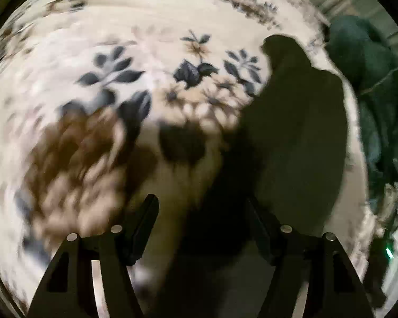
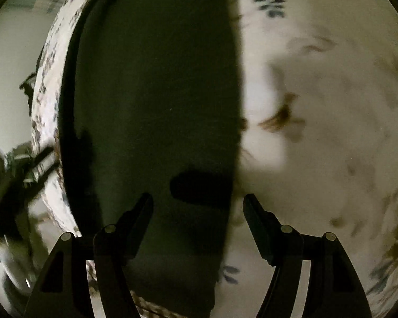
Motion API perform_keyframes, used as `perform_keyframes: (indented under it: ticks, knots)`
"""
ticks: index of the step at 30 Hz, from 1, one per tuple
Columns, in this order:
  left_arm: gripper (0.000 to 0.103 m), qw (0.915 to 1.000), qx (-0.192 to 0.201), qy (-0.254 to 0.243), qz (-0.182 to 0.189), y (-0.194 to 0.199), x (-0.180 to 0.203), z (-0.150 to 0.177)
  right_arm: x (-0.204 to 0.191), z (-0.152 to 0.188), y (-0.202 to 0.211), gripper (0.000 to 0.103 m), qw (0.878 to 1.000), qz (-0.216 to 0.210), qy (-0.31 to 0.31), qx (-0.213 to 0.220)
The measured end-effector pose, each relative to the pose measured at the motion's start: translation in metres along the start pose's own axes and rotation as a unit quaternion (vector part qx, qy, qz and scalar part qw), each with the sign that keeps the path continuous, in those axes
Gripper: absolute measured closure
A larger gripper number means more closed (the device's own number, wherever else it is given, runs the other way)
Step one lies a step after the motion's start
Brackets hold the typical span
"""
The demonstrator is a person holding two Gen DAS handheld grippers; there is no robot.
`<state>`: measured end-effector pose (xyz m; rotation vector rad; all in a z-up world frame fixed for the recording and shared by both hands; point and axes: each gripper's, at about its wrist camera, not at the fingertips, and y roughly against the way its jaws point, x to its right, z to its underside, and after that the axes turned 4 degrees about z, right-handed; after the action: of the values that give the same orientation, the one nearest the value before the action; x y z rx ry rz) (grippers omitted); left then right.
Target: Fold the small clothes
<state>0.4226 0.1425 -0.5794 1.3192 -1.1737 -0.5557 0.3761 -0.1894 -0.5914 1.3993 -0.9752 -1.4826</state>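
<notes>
A dark green cloth garment [image 2: 156, 106] is laid flat along the floral bedspread's [image 1: 146, 26] edge for folding; both the left gripper [image 1: 201, 206] and the right gripper [image 2: 197, 206] are held wide, empty.

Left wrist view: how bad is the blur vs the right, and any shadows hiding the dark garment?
Left wrist: heavy motion smear across the floral bedspread; dark garment soft-edged, merging with shadow near the left gripper. Right wrist: garment edge fairly crisp, a darker shadow blob on it by the right gripper; bedspread pattern smeared. Fisheye bending in both.
</notes>
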Motion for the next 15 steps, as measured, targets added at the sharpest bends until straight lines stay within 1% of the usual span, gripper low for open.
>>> perform_keyframes:
  ticks: [1, 3, 5, 7, 8, 9, 11, 12, 13, 14, 15]
  knots:
    - [0.039, 0.9997, -0.008, 0.010, -0.019, -0.011, -0.007, -0.010, 0.004, 0.000, -0.001, 0.031, 1.000, 0.007, 0.001, 0.002]
    - [0.037, 0.9993, -0.014, 0.035, -0.003, -0.012, -0.024, -0.021, 0.009, -0.001, -0.001, 0.031, 1.000, 0.014, -0.009, 0.002]
    - [0.039, 0.9990, -0.002, 0.044, -0.002, 0.003, -0.034, -0.031, 0.017, 0.000, 0.004, 0.031, 1.000, 0.005, -0.026, 0.002]
    - [0.039, 0.9979, 0.000, 0.054, 0.036, 0.012, -0.033, -0.042, 0.026, -0.003, 0.014, 0.031, 0.999, -0.003, -0.046, 0.010]
    - [0.039, 0.9968, -0.002, 0.051, 0.061, 0.013, -0.026, -0.054, 0.021, -0.013, 0.016, 0.031, 0.998, -0.008, -0.052, 0.017]
    - [0.039, 0.9965, -0.004, 0.042, 0.072, 0.011, -0.016, -0.066, 0.021, -0.022, 0.021, 0.031, 0.998, -0.012, -0.056, 0.024]
    - [0.039, 0.9932, -0.015, 0.024, 0.113, -0.002, 0.010, -0.102, 0.027, -0.056, 0.034, 0.031, 0.996, -0.027, -0.069, 0.048]
    - [0.039, 0.9918, -0.014, 0.014, 0.126, -0.012, 0.028, -0.126, 0.031, -0.074, 0.040, 0.031, 0.994, -0.035, -0.080, 0.060]
    - [0.039, 0.9904, -0.014, 0.006, 0.138, -0.018, 0.039, -0.139, 0.037, -0.095, 0.047, 0.031, 0.992, -0.043, -0.091, 0.073]
    - [0.039, 0.9907, -0.013, -0.012, 0.135, -0.030, 0.057, -0.162, 0.042, -0.111, 0.054, 0.031, 0.991, -0.042, -0.097, 0.084]
    - [0.039, 0.9908, -0.012, -0.026, 0.132, -0.036, 0.068, -0.176, 0.047, -0.136, 0.061, 0.031, 0.989, -0.031, -0.103, 0.102]
